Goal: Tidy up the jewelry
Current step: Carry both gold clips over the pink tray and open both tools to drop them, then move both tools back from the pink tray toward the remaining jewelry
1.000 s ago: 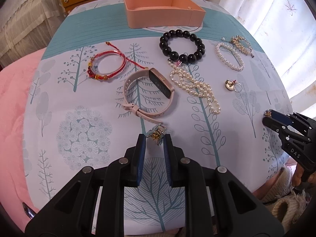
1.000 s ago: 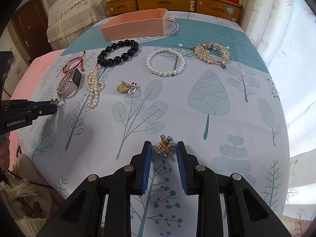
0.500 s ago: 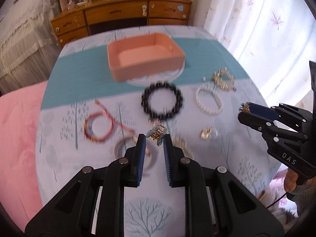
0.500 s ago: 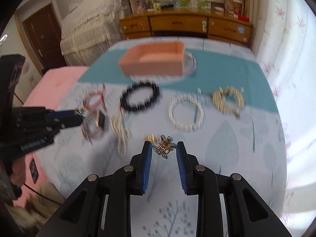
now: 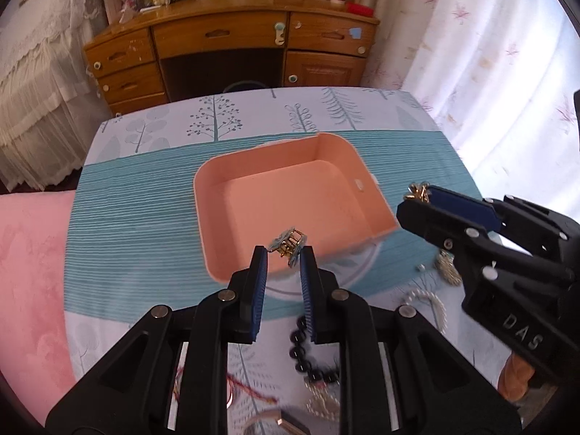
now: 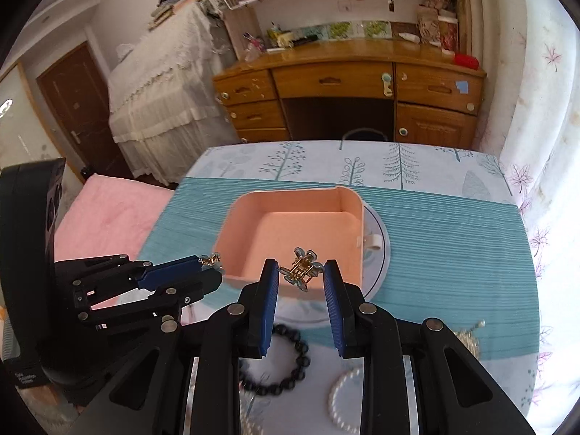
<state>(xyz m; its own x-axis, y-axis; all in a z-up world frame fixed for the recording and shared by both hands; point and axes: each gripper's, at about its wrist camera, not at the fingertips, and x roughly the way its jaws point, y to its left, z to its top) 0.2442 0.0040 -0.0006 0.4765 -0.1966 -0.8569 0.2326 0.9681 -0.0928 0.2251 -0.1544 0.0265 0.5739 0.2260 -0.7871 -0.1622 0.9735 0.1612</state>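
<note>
A small gold clip (image 5: 288, 245) is pinched between the tips of the left gripper (image 5: 284, 253), its jaws closed down to the clip's width; it hangs above the near edge of the pink box (image 5: 286, 210). A second gold clip (image 6: 301, 270) sits the same way in the right gripper (image 6: 301, 275), jaws narrowed onto it, also over the box's near edge and to the right of the first. In the left view, the right gripper shows at the box's right side, with its clip at the tip. The box stands on the teal band of the cloth (image 5: 137, 217). Nearer than the box lie a black bead bracelet (image 6: 290, 359), a pearl bracelet (image 6: 344, 398) and a gold piece (image 5: 447, 272). Beyond the box stands a wooden desk (image 6: 344, 83).
</note>
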